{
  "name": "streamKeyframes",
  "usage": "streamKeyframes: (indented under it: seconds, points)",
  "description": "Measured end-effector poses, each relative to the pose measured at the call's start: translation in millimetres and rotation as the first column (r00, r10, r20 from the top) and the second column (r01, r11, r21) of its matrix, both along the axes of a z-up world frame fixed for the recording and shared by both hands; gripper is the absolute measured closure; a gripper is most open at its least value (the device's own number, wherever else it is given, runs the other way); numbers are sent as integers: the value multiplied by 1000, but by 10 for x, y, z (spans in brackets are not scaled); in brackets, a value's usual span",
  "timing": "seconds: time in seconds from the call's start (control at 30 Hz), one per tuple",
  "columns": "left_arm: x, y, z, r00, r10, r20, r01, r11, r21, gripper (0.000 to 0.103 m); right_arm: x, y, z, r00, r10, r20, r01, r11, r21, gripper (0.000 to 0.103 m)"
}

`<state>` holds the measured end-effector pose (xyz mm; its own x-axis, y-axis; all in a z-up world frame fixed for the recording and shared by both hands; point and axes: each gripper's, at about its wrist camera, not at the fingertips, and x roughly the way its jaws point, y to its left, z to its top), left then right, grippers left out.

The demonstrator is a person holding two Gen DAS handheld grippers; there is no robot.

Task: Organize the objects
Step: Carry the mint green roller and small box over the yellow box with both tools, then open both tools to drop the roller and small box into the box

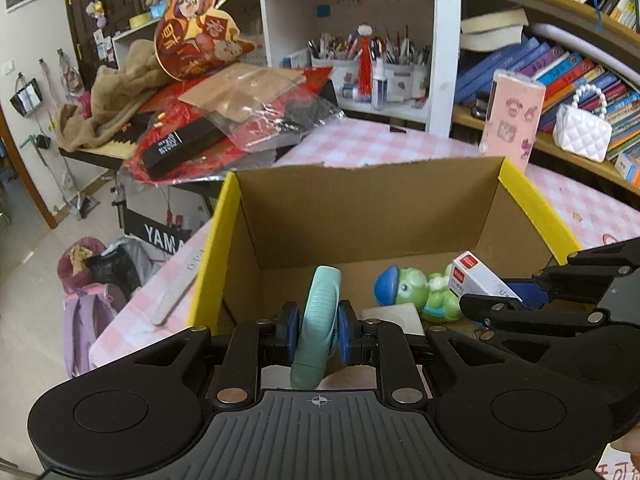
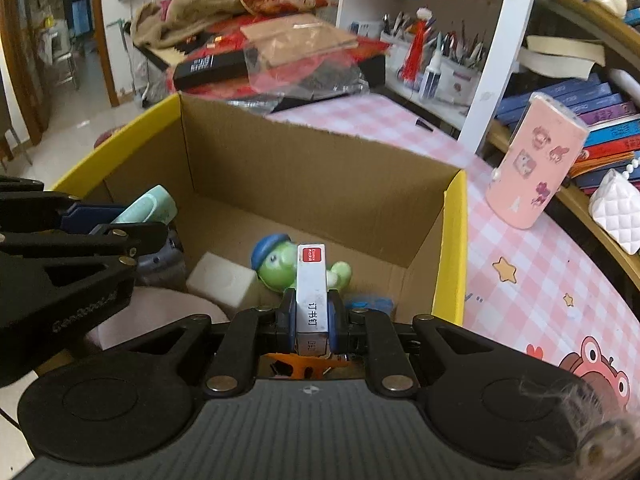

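An open cardboard box with yellow outer walls stands on the pink checked table. My left gripper is shut on a mint-green curved plastic item, held over the box's near left part. My right gripper is shut on a small white staples box with a red label, held over the box's near right part. On the box floor lie a green toy with a blue cap, a white block and a bit of something blue. The right gripper also shows in the left wrist view, with the toy.
A pink printed case stands on the table to the right of the box. A nail file lies on the table to its left. Behind are a keyboard piled with red packets and cloth, pen cups and bookshelves.
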<state>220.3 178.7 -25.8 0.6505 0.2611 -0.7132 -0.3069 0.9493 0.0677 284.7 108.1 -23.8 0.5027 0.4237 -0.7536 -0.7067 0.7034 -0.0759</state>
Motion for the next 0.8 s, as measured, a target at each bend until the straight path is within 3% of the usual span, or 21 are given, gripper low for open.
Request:
streamKeyframes:
  seconds: [0.4, 0.53, 0.6, 0.8]
  points:
    - [-22, 2, -104, 1000, -12, -21, 12, 999, -42, 79, -12, 36, -26, 999, 23, -23, -24, 999, -44, 88]
    - [-95, -16, -47, 1000, -20, 0, 20, 999, -37, 67, -28, -15, 25, 1000, -6, -16, 6, 1000, -3, 77]
    - [-151, -17, 0, 1000, -17, 15, 17, 999, -31, 67, -99, -27, 85, 1000, -20, 20, 19, 1000, 7, 73]
    - [-406, 5, 198, 995, 8, 95, -3, 999, -47, 49, -371, -150, 320, 991, -58, 121, 51, 997, 58, 68]
